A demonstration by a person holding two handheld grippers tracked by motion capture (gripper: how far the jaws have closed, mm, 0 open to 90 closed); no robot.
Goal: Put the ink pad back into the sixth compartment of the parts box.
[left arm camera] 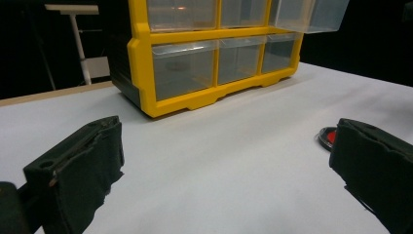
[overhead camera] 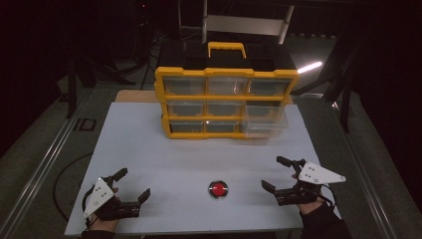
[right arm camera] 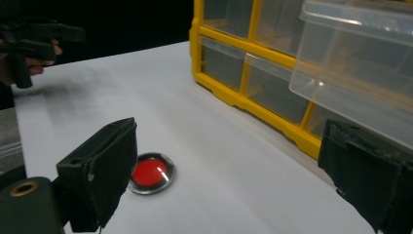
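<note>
- Risk: the clear drawer (overhead camera: 265, 119), pulled out of the yellow organizer (overhead camera: 226, 102) at the right of its middle row, is judged liable to be knocked or tipped if the right gripper (overhead camera: 276, 173) is carried forward past it without care; in the right gripper view the drawer overhangs the upper right of the frame, above the far jaw.
- Risk: the red button (overhead camera: 218, 189) lies low on the white table (overhead camera: 149, 154), at bottom centre of the high view between the two grippers; it is judged that it could be brushed or pressed by accident by a jaw swept across low.
- Risk: the organizer is judged able to slide on the smooth table if the drawer is pushed in off-axis by one jaw.
- Right gripper: jaws are seen spread wide with nothing between them, at lower right of the high view.
- Left gripper (overhead camera: 134, 185): jaws are likewise spread and empty, at lower left, well apart from the organizer.
- Drawer appearance: transparent plastic, boxy, with a lipped rim; no contents can be made out. It is seen protruding toward the viewer while the other drawers sit flush.
- Organizer: yellow frame, three rows of three clear drawers, yellow handle on top; placed at upper centre of the table.
</note>
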